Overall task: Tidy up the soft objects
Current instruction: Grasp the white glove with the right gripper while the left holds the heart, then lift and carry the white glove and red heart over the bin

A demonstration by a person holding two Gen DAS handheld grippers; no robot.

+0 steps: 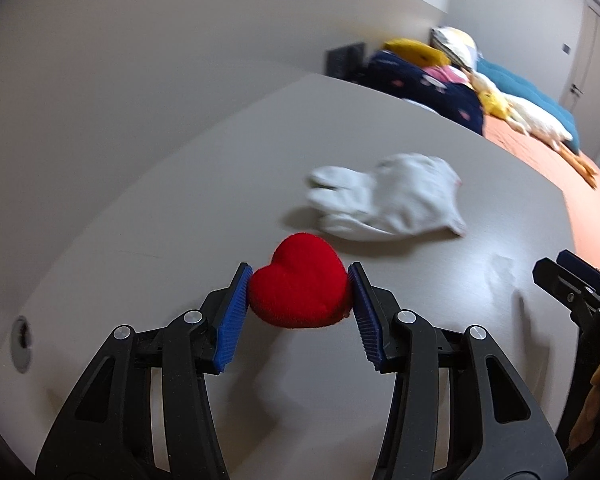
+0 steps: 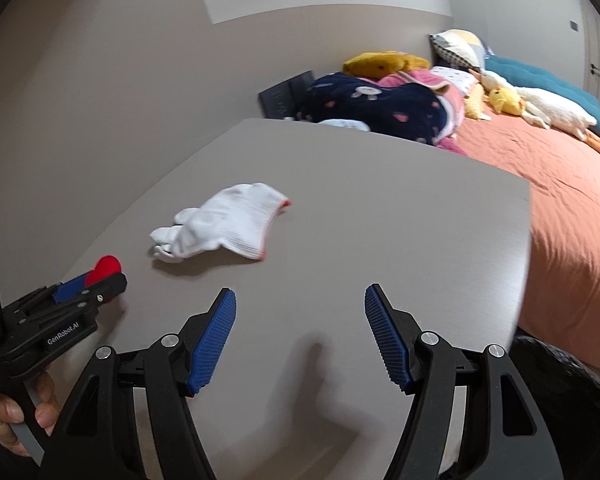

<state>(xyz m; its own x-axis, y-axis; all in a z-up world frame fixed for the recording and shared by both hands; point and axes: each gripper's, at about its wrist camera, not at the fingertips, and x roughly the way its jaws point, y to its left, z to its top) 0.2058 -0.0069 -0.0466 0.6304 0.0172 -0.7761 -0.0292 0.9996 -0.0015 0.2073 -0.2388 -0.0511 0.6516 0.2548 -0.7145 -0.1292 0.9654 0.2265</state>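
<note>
A red plush heart [image 1: 300, 286] sits between the blue pads of my left gripper [image 1: 299, 276], which is shut on it just above the grey table [image 1: 180, 200]. Beyond it a white knit glove [image 1: 388, 200] lies flat on the table. In the right wrist view the glove [image 2: 224, 224] lies ahead and to the left of my right gripper [image 2: 300, 300], which stands open with nothing between its fingers. The left gripper [image 2: 100, 280] shows at the left there, the red heart [image 2: 106, 267] peeking out past its fingers. A hand [image 2: 8, 420] holds its handle.
A bed with an orange sheet [image 2: 560, 200] borders the table's right and far edge. On it lie a navy patterned blanket [image 2: 372, 108], a yellow plush [image 2: 380, 63], a white goose toy [image 2: 548, 108], and pillows. A round cable hole [image 1: 22, 344] sits at the table's left.
</note>
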